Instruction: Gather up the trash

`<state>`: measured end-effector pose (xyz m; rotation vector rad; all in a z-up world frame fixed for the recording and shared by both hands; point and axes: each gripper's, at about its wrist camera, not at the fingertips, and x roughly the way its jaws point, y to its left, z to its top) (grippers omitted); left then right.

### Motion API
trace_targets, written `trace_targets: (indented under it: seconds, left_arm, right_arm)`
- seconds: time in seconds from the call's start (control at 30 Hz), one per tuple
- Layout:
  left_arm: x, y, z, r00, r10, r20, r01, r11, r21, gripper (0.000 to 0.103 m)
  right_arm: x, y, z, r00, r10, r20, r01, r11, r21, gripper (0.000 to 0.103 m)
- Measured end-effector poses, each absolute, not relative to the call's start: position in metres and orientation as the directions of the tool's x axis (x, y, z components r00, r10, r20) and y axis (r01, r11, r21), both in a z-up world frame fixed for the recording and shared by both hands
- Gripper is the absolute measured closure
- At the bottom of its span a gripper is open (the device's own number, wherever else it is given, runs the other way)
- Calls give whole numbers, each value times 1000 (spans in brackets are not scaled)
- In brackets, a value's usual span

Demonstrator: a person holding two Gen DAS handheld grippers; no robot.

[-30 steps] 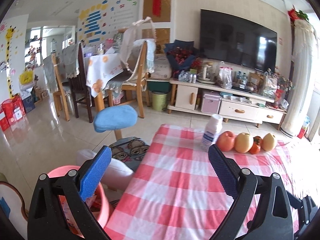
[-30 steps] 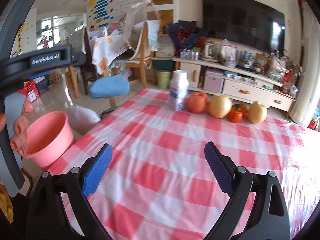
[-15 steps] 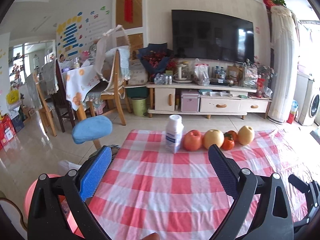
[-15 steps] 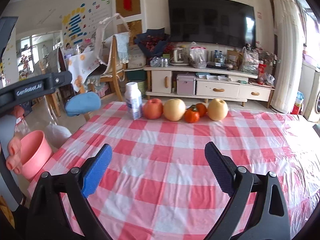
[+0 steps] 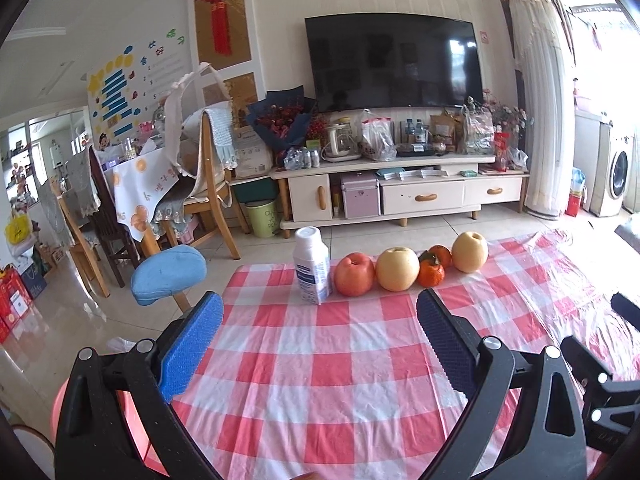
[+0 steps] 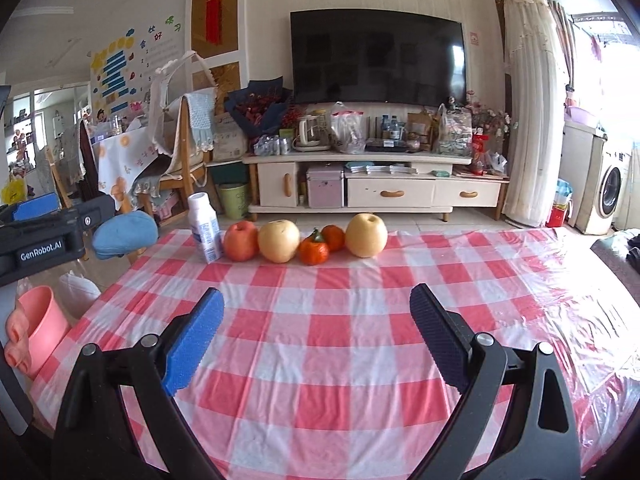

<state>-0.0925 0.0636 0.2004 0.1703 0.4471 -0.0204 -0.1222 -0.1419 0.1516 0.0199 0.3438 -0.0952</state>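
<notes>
Both hand-held grippers, left (image 5: 318,346) and right (image 6: 316,336), are hovering spread, gripping nothing. Bottle (image 5: 312,266) and fruit (image 5: 397,269) are standing in a row at the far edge of the checked table (image 5: 320,380); pink bin (image 6: 42,326) is sitting beside it.

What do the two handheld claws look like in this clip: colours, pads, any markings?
Both claws match: black plastic frames with silver screw heads. On each, the left claw and the right claw, one finger has a bright blue textured pad and the other a dark navy textured pad. The right wrist view shows white "GenRobot.AI" lettering on the left unit's black body. No cables show.
</notes>
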Motion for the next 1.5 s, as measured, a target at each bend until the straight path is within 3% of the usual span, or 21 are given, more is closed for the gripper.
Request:
trace_targets:
  seconds: [1.07, 1.27, 1.5]
  left_arm:
    - [-91, 18, 163, 885, -13, -466, 141, 960, 241, 7]
    - [-69, 18, 124, 782, -41, -622, 153, 980, 127, 7]
    - [-41, 7, 51, 630, 12, -777, 119, 987, 111, 7]
  right_arm:
    - [-116, -166, 135, 927, -101, -361, 105, 994, -8, 8]
    - [-93, -177, 109, 886, -103, -451, 121, 993, 12, 8]
    - [-52, -192, 60, 782, -102, -614, 159, 986, 39, 8]
